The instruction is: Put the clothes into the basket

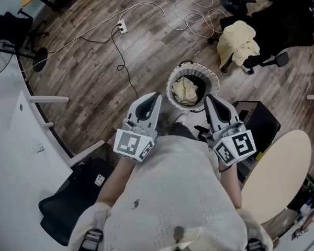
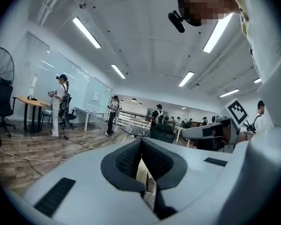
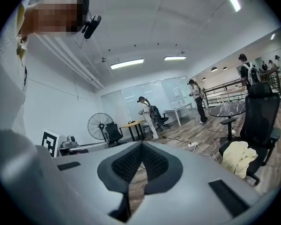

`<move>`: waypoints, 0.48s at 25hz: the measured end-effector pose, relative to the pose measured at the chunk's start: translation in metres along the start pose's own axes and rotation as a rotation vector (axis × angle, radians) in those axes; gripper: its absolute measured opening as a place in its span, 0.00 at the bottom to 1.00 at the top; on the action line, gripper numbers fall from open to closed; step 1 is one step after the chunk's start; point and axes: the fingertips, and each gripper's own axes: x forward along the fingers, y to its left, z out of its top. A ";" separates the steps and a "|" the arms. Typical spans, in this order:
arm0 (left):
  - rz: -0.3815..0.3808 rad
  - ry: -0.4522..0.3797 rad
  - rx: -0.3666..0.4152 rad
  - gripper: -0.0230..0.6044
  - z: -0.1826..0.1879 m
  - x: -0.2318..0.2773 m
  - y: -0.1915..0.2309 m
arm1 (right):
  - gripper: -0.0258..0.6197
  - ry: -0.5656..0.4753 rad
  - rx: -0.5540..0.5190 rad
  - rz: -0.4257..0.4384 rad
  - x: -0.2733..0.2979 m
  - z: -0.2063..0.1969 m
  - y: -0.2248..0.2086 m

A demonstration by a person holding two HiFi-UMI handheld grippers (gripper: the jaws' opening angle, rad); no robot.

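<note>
One cloth [image 1: 186, 90] lies in the basket [image 1: 171, 85] just past your left gripper [image 1: 156, 95] and right gripper [image 1: 209, 97], both clamped shut on nothing, while a second cloth [image 1: 238, 43] waits on the far-right chair [image 1: 282, 20].

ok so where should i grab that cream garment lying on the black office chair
Probably the raised fold at the top of the cream garment, pinched from above on the open floor side. It lies heaped on the black office chair with the backrest behind it, so the front is free.
</note>
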 end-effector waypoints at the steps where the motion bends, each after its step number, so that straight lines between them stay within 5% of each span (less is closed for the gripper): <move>1: 0.013 -0.002 -0.002 0.07 0.000 -0.002 0.006 | 0.05 0.008 -0.001 0.003 0.006 -0.002 0.001; 12: 0.098 -0.030 -0.014 0.07 0.022 -0.037 0.108 | 0.05 0.052 -0.010 0.062 0.099 -0.003 0.058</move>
